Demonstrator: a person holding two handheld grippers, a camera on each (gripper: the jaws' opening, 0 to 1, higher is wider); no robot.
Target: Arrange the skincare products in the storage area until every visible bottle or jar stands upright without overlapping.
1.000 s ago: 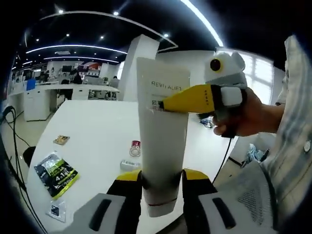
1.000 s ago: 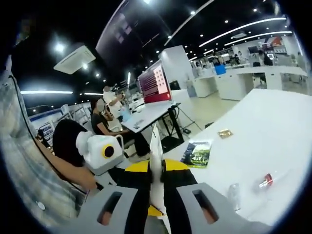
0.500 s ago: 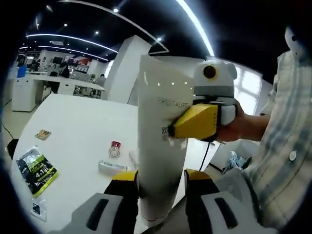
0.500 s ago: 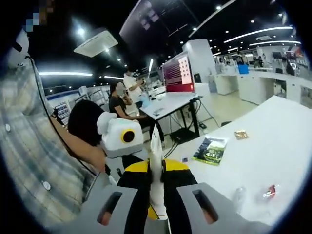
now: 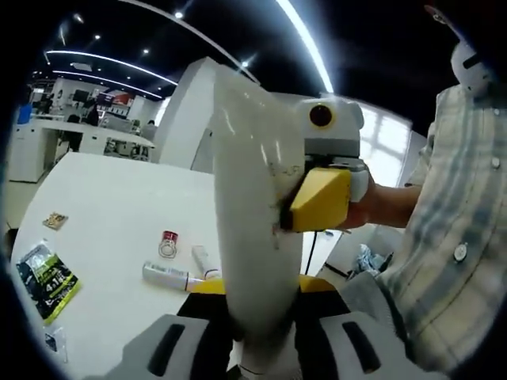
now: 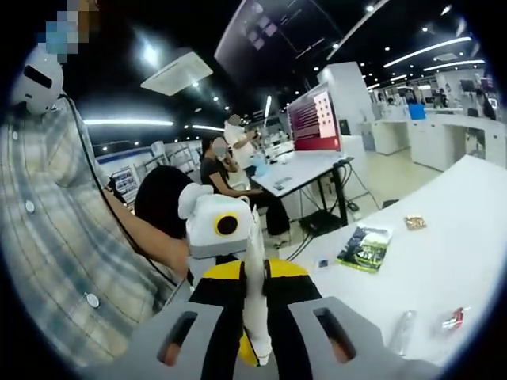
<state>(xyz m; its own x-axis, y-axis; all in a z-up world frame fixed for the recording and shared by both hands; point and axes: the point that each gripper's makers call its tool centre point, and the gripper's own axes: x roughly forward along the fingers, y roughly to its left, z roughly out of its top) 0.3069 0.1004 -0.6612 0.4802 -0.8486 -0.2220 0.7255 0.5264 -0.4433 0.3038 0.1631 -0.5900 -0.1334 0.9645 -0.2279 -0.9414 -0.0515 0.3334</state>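
Holding a white tube [image 5: 249,237] up in the air between them, both tools grip it at once. The left tool [image 5: 253,317] clamps its lower end; the right tool [image 5: 317,198] pinches it higher up, likely to turn it cap-down before standing it. In the right gripper view, the right tool [image 6: 255,305] is clenched on the tube's thin edge [image 6: 255,277]. Below on the white desk [image 5: 111,198] lie small bottles [image 5: 166,275], a red-capped item [image 5: 169,244] and a green packet [image 5: 43,277].
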